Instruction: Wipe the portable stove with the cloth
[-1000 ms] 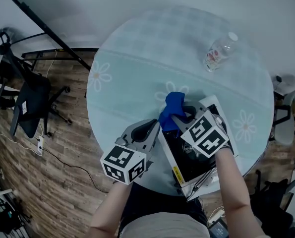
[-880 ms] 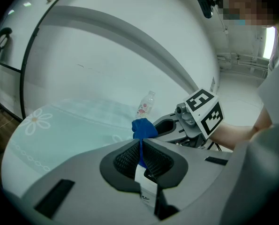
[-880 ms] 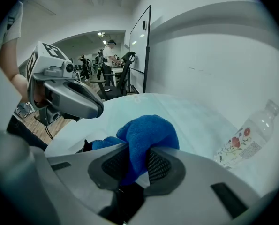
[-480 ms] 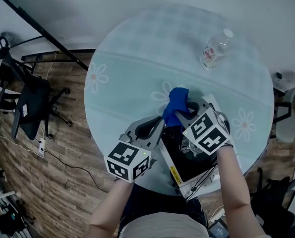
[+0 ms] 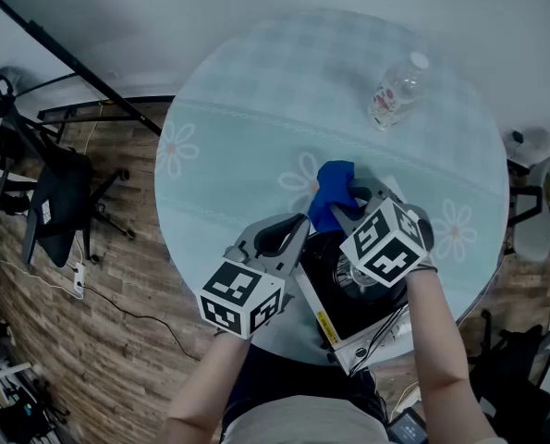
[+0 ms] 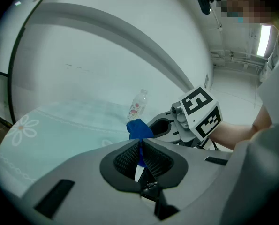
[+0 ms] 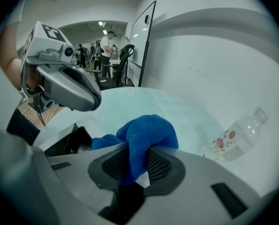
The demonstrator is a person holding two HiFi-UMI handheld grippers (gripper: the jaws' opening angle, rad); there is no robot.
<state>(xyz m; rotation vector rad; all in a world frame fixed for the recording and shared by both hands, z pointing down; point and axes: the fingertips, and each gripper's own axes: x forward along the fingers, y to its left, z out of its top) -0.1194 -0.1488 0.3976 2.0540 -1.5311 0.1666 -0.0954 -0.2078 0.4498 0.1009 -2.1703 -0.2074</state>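
Right gripper view: what sits between the jaws?

The right hand-held gripper is clamped on a blue terry cloth. A bunched fold of it stands up above the jaws.

Where is that cloth relative to the stove?

Head view puts it at the far corner of the portable stove, a white-cased burner with a black top. The stove stands at the near edge of the round, pale green flowered surface. I cannot tell whether the cloth touches the stove.

And the other one?

The left hand-held gripper has its jaws together with nothing between them. It is just beside the stove's left side, pointing toward the cloth.

Anything else?

A clear plastic bottle with a red-printed label is at the surface's far right, well apart from the stove.
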